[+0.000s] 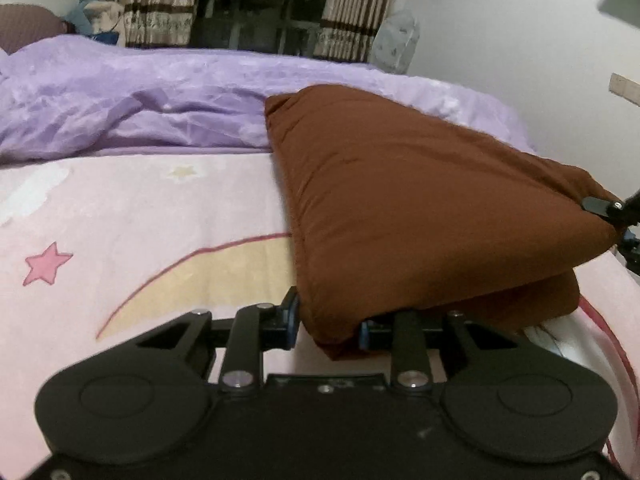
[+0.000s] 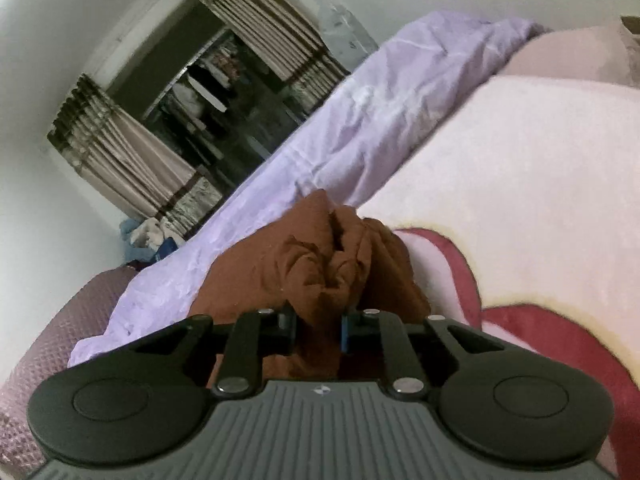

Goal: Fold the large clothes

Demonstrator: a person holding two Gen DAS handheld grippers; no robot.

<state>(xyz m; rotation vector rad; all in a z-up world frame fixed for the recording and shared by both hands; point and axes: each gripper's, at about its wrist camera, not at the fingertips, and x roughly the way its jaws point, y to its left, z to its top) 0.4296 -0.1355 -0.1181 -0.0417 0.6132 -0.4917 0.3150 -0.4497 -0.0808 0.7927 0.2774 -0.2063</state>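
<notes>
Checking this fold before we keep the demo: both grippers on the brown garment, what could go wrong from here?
1. The left gripper pinches only the near corner of the brown garment; it could slip out as the layer travels.
2. The right gripper clamps a bunched wad of cloth, so creases may get folded in.
3. The raised layer reaches back toward the purple duvet; its far end might land there unevenly.
</notes>
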